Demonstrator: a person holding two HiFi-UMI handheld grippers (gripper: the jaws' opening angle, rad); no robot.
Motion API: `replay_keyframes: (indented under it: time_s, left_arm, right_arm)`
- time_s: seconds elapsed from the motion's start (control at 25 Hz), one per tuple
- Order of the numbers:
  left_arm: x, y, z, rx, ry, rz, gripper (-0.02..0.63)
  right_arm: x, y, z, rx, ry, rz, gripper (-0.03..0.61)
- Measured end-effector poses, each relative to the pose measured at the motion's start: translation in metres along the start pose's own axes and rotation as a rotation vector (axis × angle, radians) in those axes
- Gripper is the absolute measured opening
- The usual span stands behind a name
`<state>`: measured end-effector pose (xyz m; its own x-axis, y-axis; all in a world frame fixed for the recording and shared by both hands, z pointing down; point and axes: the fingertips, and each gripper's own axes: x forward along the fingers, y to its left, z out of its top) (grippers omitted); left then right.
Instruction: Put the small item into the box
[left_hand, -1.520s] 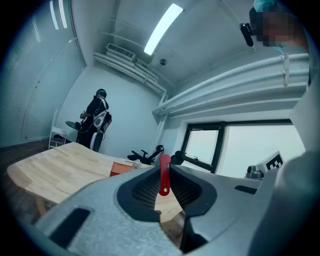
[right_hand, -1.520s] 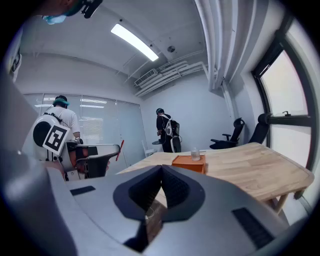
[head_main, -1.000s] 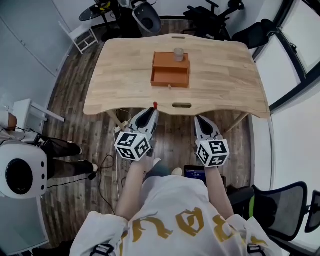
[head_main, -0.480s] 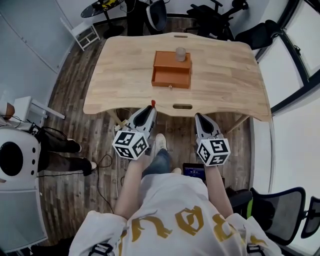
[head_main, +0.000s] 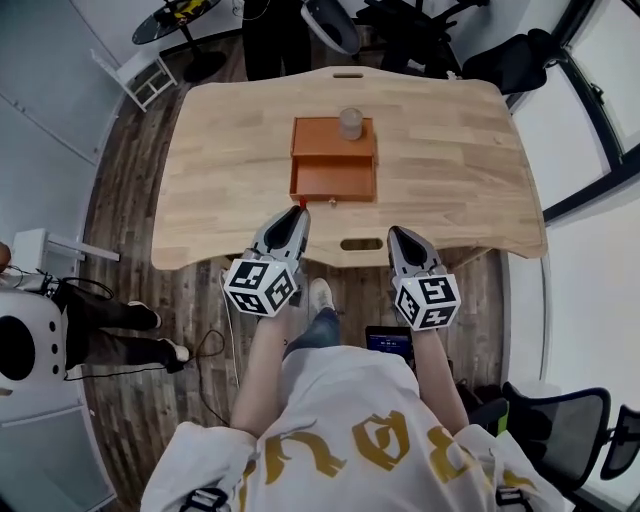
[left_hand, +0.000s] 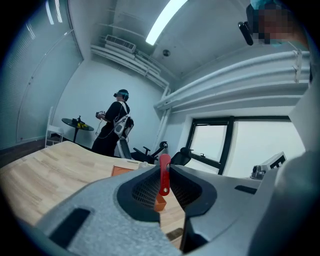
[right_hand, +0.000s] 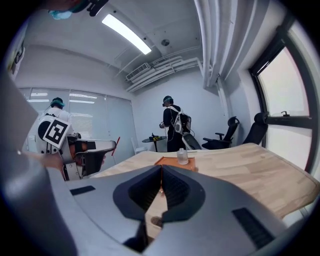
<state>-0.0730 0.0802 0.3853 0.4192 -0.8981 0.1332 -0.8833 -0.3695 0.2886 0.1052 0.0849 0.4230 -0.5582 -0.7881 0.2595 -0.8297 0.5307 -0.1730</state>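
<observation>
An orange wooden box (head_main: 333, 140) stands mid-table with its drawer (head_main: 332, 181) pulled open toward me; it also shows in the right gripper view as the box (right_hand: 175, 161). A small clear jar (head_main: 350, 123) stands on its top. My left gripper (head_main: 302, 210) is shut on a small red strip-like item (left_hand: 164, 175), which pokes up between the jaw tips just short of the drawer. My right gripper (head_main: 393, 232) is shut with nothing in it, over the table's front edge. The right gripper view catches the left gripper (right_hand: 90, 150) and its red item (right_hand: 117, 143).
The wooden table (head_main: 450, 150) has a slot cut-out (head_main: 360, 243) by its near edge, between my grippers. A person in black (right_hand: 172, 125) stands beyond the far edge among office chairs (head_main: 510, 60) and a small round table (head_main: 170, 15). A white machine (head_main: 30, 345) sits on the floor at left.
I have stepped closer to the table. Both grippers, earlier over the floor short of the edge, now reach the front edge, and the left one nears the open drawer.
</observation>
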Motion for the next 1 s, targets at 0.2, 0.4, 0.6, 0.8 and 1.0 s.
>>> replay_keyframes:
  time_s: [0.2,0.4,0.6,0.8,1.0]
  left_arm:
    - [0.064,0.037,0.013,0.004,0.051,-0.044,0.057]
    - [0.111,0.079,0.025,-0.002,0.074,-0.063,0.057]
    - [0.145,0.109,0.025,-0.016,0.089,-0.095,0.057]
    - [0.168,0.114,0.021,-0.028,0.099,-0.139,0.057]
    - [0.172,0.114,0.022,-0.009,0.117,-0.167,0.057]
  right_arm:
    - [0.066,-0.026,0.016,0.02,0.027,-0.035,0.012]
    - [0.122,-0.044,0.025,0.043,0.05,-0.075,0.012]
    - [0.161,-0.041,0.028,0.03,0.05,-0.051,0.012]
    - [0.173,-0.048,0.027,0.023,0.059,-0.088,0.012]
    - [0.179,-0.051,0.035,0.031,0.037,-0.1,0.012]
